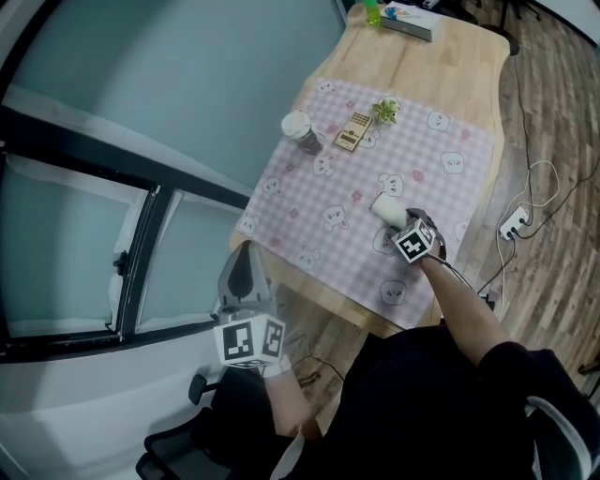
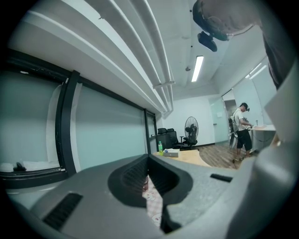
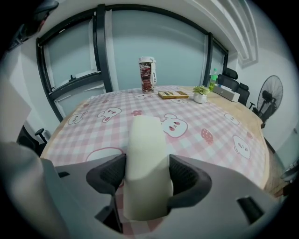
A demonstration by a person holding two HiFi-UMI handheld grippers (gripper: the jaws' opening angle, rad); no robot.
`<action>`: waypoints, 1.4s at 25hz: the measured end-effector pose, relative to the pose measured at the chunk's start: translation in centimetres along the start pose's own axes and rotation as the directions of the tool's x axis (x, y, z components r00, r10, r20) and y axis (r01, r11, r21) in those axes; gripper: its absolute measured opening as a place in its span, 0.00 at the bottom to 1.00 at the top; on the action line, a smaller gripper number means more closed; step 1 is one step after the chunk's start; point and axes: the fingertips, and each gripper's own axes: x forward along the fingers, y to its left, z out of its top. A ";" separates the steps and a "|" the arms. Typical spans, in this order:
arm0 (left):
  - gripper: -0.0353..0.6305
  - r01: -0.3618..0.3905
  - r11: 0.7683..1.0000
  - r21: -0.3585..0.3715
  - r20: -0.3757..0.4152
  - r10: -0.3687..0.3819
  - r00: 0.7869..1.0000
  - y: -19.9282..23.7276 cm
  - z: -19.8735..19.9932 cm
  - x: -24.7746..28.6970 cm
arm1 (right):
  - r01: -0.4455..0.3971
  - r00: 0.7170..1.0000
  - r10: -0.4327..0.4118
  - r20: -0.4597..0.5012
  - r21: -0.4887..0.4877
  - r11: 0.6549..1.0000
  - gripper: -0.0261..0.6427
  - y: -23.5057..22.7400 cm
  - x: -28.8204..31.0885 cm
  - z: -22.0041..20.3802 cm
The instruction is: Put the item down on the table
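Observation:
A cream-white, roll-shaped item [image 3: 145, 163] lies lengthwise between the jaws of my right gripper [image 3: 147, 176], which is shut on it. In the head view this item [image 1: 385, 207] and the right gripper [image 1: 401, 225] are low over the near right part of the pink checked tablecloth [image 1: 309, 202]. Whether the item touches the cloth I cannot tell. My left gripper [image 1: 246, 262] hangs off the table's near left edge, by the window, its jaws together and holding nothing. In its own view the left gripper [image 2: 148, 186] shows only a sliver of cloth between the jaws.
On the far part of the cloth stand a lidded tumbler [image 1: 301, 131], a flat wooden box [image 1: 352, 130] and a small potted plant [image 1: 385, 112]. A green bottle [image 1: 372, 11] and a white box [image 1: 409, 21] sit at the wooden table's far end. A power strip [image 1: 515, 223] and cables lie on the floor to the right.

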 end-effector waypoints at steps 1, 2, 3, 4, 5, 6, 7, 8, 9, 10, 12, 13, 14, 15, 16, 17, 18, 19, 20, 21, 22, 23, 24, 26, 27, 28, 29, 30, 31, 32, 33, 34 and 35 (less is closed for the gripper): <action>0.05 0.000 1.000 -0.002 0.002 0.000 1.000 0.0 0.0 0.0 | 0.001 1.000 -0.001 0.006 0.000 1.000 0.49 0.0 0.1 0.0; 0.05 -0.001 1.000 -0.004 0.004 0.001 1.000 0.1 0.1 0.0 | 0.005 1.000 -0.005 0.010 0.000 1.000 0.49 0.0 0.3 0.0; 0.05 -0.001 1.000 -0.005 0.006 0.001 1.000 0.1 0.3 -0.1 | 0.009 1.000 -0.009 0.013 -0.002 1.000 0.49 0.0 0.3 0.1; 0.05 -0.001 1.000 -0.004 0.011 0.001 1.000 0.2 0.6 -0.2 | 0.014 1.000 -0.014 0.015 -0.005 1.000 0.49 0.0 0.3 0.1; 0.05 0.000 1.000 -0.001 0.016 0.000 1.000 0.1 0.8 -0.3 | 0.019 1.000 -0.019 0.018 -0.009 1.000 0.49 -0.1 0.3 0.1; 0.05 0.001 1.000 0.003 0.023 -0.001 1.000 0.1 1.1 -0.4 | 0.023 1.000 -0.023 0.022 -0.014 1.000 0.49 -0.2 0.3 0.0; 0.05 0.001 1.000 0.006 0.028 -0.001 1.000 0.1 1.3 -0.5 | 0.023 0.999 -0.023 0.027 -0.019 1.000 0.49 -0.3 0.3 -0.1; 0.05 -0.001 1.000 0.008 0.033 0.001 0.999 0.2 1.5 -0.6 | 0.021 0.999 -0.020 0.035 -0.021 1.000 0.49 -0.4 0.3 -0.2; 0.05 -0.004 1.000 0.008 0.036 0.004 0.999 0.3 1.7 -0.8 | 0.016 0.999 -0.015 0.042 -0.019 1.000 0.49 -0.3 0.3 -0.1; 0.05 -0.008 1.000 0.009 0.040 0.008 0.999 0.5 1.8 -1.0 | 0.011 0.999 -0.011 0.044 -0.015 1.000 0.49 -0.3 0.3 -0.1; 0.05 -0.020 1.000 0.010 0.049 0.019 0.999 1.0 2.1 -1.3 | 0.006 0.999 -0.006 0.034 -0.012 1.000 0.49 -0.2 0.3 0.0; 0.05 -0.025 1.000 0.010 0.054 0.025 0.998 1.2 2.3 -1.5 | 0.008 1.000 -0.008 0.030 -0.014 1.000 0.49 -0.2 0.2 0.0; 0.05 -0.030 0.999 0.011 0.057 0.029 0.998 1.3 2.4 -1.7 | 0.012 0.999 -0.012 0.030 -0.016 1.000 0.49 -0.2 0.2 0.0; 0.05 -0.033 0.999 0.012 0.060 0.033 0.998 1.4 2.5 -1.9 | 0.016 0.999 -0.015 0.030 -0.015 1.000 0.49 -0.3 0.3 -0.2; 0.05 -0.036 0.999 0.013 0.063 0.035 0.997 1.4 2.6 -2.1 | 0.016 0.999 -0.016 0.029 -0.014 1.000 0.49 -0.4 0.4 -0.3; 0.05 -0.037 0.999 0.012 0.068 0.036 0.997 1.4 2.7 -2.3 | 0.014 1.000 -0.014 0.023 -0.012 1.000 0.49 -0.6 0.4 -0.3; 0.05 -0.038 0.999 0.010 0.073 0.037 0.997 1.5 2.8 -2.4 | 0.010 1.000 -0.009 0.014 -0.010 1.000 0.49 -0.7 0.5 -0.2; 0.05 -0.039 0.999 0.006 0.079 0.038 0.996 1.6 2.9 -2.5 | 0.001 1.000 -0.001 0.002 -0.004 1.000 0.50 -0.7 0.6 -0.1; 0.05 -0.038 0.999 0.002 0.085 0.038 0.996 1.7 3.1 -2.7 | -0.013 1.000 0.013 -0.016 0.008 1.000 0.50 -0.6 0.8 -0.1; 0.05 -0.036 0.999 -0.001 0.089 0.036 0.995 1.8 3.1 -2.8 | -0.031 0.999 0.032 -0.042 0.028 0.999 0.50 -0.5 0.9 -0.3; 0.05 -0.033 0.999 -0.002 0.093 0.033 0.995 1.7 3.2 -2.9 | -0.051 0.996 0.055 -0.072 0.054 0.997 0.50 -0.3 0.9 -0.7; 0.05 -0.028 1.000 -0.003 0.099 0.028 0.995 1.5 3.3 -3.0 | -0.074 0.992 0.082 -0.094 0.086 0.994 0.52 0.0 0.9 -1.0; 0.05 -0.023 1.000 -0.003 0.106 0.024 0.994 1.4 3.5 -3.0 | -0.098 0.990 0.109 -0.089 0.120 0.988 0.61 0.4 0.7 -1.0; 0.05 -0.014 1.000 -0.004 0.119 0.014 0.993 1.2 3.8 -3.1 | -0.126 0.992 0.126 0.006 0.167 0.978 0.72 0.8 -0.1 0.5; 0.05 -0.008 1.000 -0.004 0.124 0.009 0.992 1.0 3.9 -3.0 | -0.133 0.990 0.123 0.072 0.162 0.978 0.72 0.9 -0.9 1.5; 0.05 -0.002 1.000 -0.005 0.128 0.003 0.992 0.8 3.9 -2.9 | -0.141 0.983 0.121 0.139 0.140 0.980 0.72 1.0 -2.1 2.6; 0.05 0.005 1.000 -0.006 0.132 -0.004 0.991 0.6 3.9 -2.8 | -0.144 0.971 0.119 0.206 0.111 0.983 0.72 1.1 -3.6 3.7; 0.05 0.013 1.000 -0.008 0.134 -0.011 0.991 0.5 3.9 -2.7 | -0.141 0.955 0.112 0.276 0.087 0.986 0.72 1.2 -5.4 5.0; 0.05 0.021 1.000 -0.010 0.136 -0.020 0.991 0.3 3.9 -2.5 | -0.135 0.932 0.101 0.347 0.074 0.988 0.72 1.2 -7.4 6.5; 0.05 0.031 0.999 -0.013 0.136 -0.029 0.990 0.1 3.8 -2.2 | -0.127 0.906 0.086 0.414 0.071 0.989 0.72 1.0 -9.5 7.9; 0.05 0.041 0.999 -0.016 0.136 -0.038 0.990 -0.2 3.8 -1.9 | -0.114 0.881 0.066 0.468 0.075 0.991 0.72 0.8 -11.5 9.1; 0.05 0.051 0.998 -0.021 0.137 -0.048 0.989 -0.5 3.8 -1.6 | -0.097 0.860 0.043 0.508 0.080 0.992 0.72 0.5 -13.1 10.1; 0.05 0.063 0.998 -0.025 0.139 -0.059 0.989 -0.8 3.9 -1.3 | -0.077 0.846 0.023 0.533 0.080 0.994 0.72 0.2 -14.4 10.9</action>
